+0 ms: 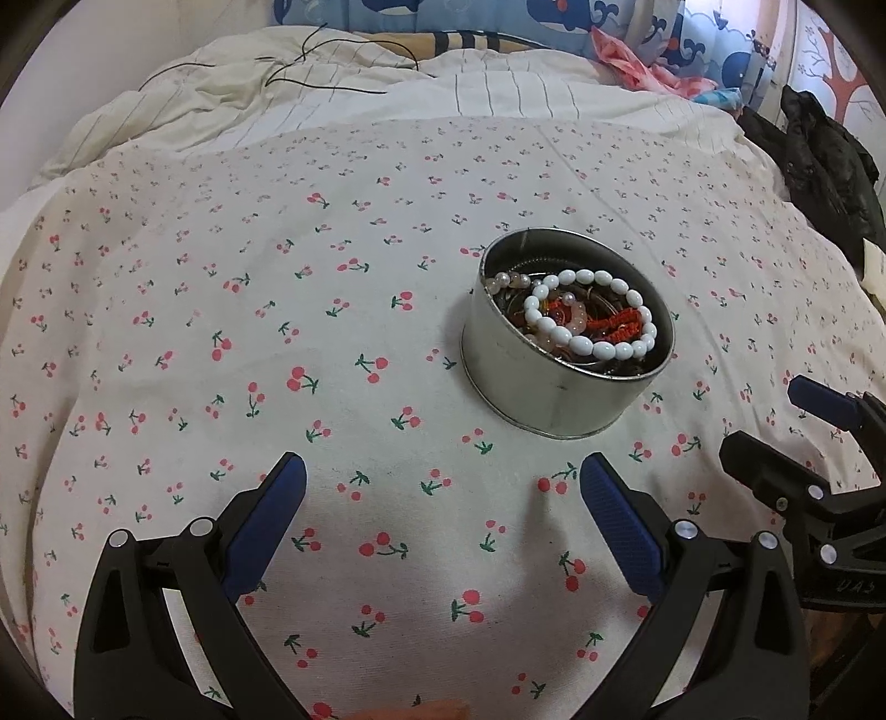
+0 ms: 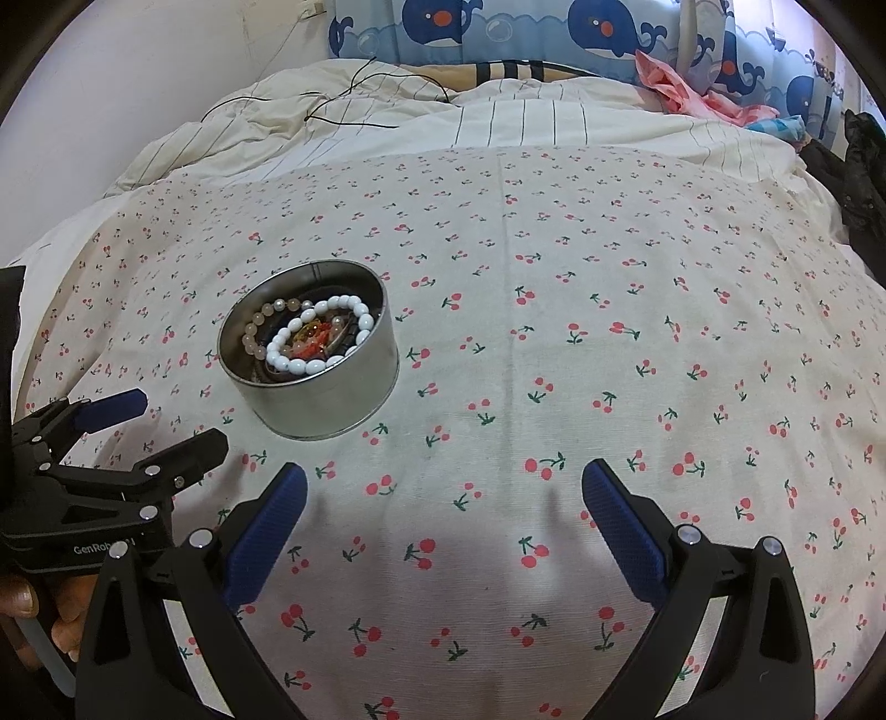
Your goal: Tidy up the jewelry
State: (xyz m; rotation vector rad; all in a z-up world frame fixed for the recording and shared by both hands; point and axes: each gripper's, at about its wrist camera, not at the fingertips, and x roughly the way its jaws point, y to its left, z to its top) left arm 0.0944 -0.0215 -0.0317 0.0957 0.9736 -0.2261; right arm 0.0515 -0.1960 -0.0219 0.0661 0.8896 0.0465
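Tin of jewelry on the bed, both grippers near and apart from it.

A round tin [image 1: 554, 387] stands on the bedsheet [image 1: 277, 332], holding a bead bracelet [image 1: 592, 313] that lies on top of other jewelry [image 2: 318, 338]. The left gripper [image 1: 443, 471] sits nearer than the tin and a little to its left; the right gripper [image 2: 443, 476] sits nearer than the tin and to its right, the two just beside each other. Behind the sheet lies a rumpled blanket [image 1: 332, 88] with a cord [image 1: 310, 61] on it. Beyond that stand pillows [image 2: 498, 33]. A dark garment [image 1: 819, 160] lies at the far right edge of the bed.
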